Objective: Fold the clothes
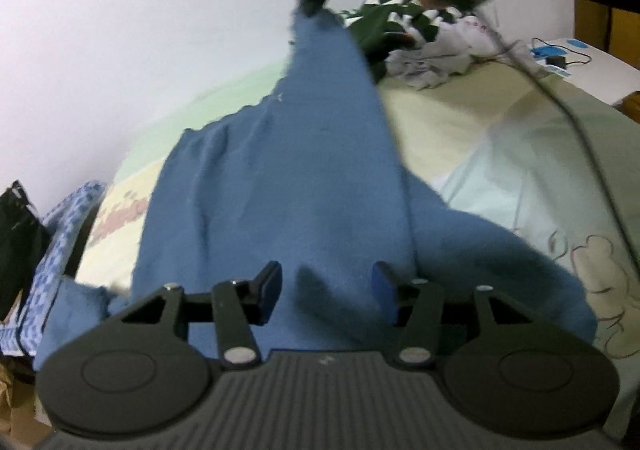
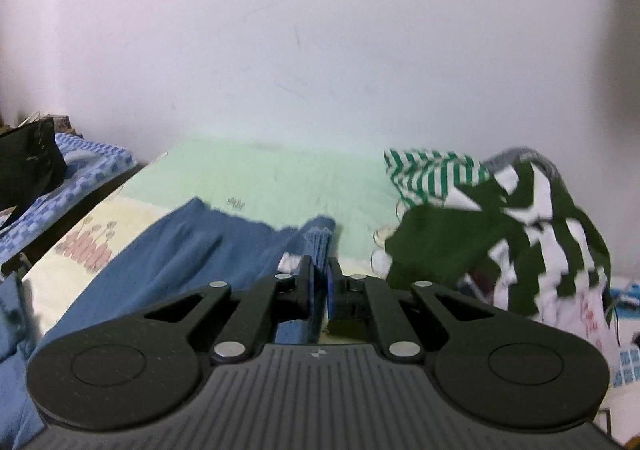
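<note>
Blue garment runs from our open left gripper up to our right gripper, clamped on its far end.

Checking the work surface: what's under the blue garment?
The blue garment lies on a pastel cartoon-print bedsheet, green and cream around it. What the sheet looks like directly beneath is covered. One corner is lifted by the right gripper.

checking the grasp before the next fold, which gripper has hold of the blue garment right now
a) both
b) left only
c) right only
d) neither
c: the right gripper is shut on an edge of the blue garment, which the left wrist view shows pulled up off the bed, while the left gripper stands open over the cloth with its pads apart.
</note>
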{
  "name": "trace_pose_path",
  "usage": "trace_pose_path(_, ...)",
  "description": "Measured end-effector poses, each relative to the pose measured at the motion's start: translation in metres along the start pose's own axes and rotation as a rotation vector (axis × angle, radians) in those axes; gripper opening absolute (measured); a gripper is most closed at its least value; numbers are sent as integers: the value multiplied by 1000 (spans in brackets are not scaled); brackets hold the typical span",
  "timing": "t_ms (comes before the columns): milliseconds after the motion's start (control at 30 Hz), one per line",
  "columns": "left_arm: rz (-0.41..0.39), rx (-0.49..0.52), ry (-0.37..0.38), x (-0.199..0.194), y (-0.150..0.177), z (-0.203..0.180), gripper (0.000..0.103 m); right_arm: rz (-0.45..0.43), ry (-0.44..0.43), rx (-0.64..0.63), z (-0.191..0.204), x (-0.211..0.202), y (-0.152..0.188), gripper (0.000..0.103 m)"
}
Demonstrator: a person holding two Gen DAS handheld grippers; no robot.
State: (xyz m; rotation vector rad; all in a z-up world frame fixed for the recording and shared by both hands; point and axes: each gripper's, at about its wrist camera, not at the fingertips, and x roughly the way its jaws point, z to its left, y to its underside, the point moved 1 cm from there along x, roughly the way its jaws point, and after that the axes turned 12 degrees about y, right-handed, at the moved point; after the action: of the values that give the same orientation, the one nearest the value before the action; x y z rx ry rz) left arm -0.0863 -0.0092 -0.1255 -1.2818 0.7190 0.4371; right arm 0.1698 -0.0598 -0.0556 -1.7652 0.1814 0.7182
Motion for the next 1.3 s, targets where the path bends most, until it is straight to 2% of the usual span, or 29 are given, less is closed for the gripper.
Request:
trace_pose_path(233, -10, 12, 52, 7, -14, -16, 54, -34, 12, -66, 11, 47, -10, 6)
trace_pose_path(367, -24, -10, 26, 6, -19, -6, 54, -51, -41, -41, 13, 69, -13, 6)
trace_pose_path(467, -37, -86, 17, 5, -24, 27, 58, -50, -74, -45, 18, 84, -9, 6)
trace_pose_path(533, -28, -139, 12, 9, -27, 53, 69, -39, -88, -44, 21, 91, -5, 6)
trace_pose_path(600, -8, -192, 22, 21, -29, 81, 69, -29, -103, -31, 21, 97, -2, 6)
trace_pose_path(667, 4, -249, 25, 36, -32, 106, 65, -21, -117, -14, 20, 102, 0, 6)
trace_pose_path(767, 33, -317, 101, 59, -36, 125, 56, -15, -140, 24, 14, 107, -1, 6)
trace_pose_path(900, 36, -364, 187, 79, -41, 134, 54, -32, -165, 45, 5, 106, -2, 6)
trace_pose_path(967, 42, -383, 220, 87, -42, 135, 41, -29, -185, 75, -2, 106, -2, 6)
trace_pose_path(1033, 52, -389, 219, 92, -43, 135, 16, -24, -199, 102, -7, 107, -2, 6)
trace_pose_path(1100, 49, -375, 210, 92, -42, 133, 7, -18, -197, 105, -10, 110, -1, 6)
trace_pose_path(1133, 40, -379, 204, 89, -42, 134, 4, -16, -196, 106, -11, 112, 0, 6)
trace_pose_path(1300, -18, -405, 178, 67, -42, 139, 3, -18, -201, 133, -13, 119, 3, 6)
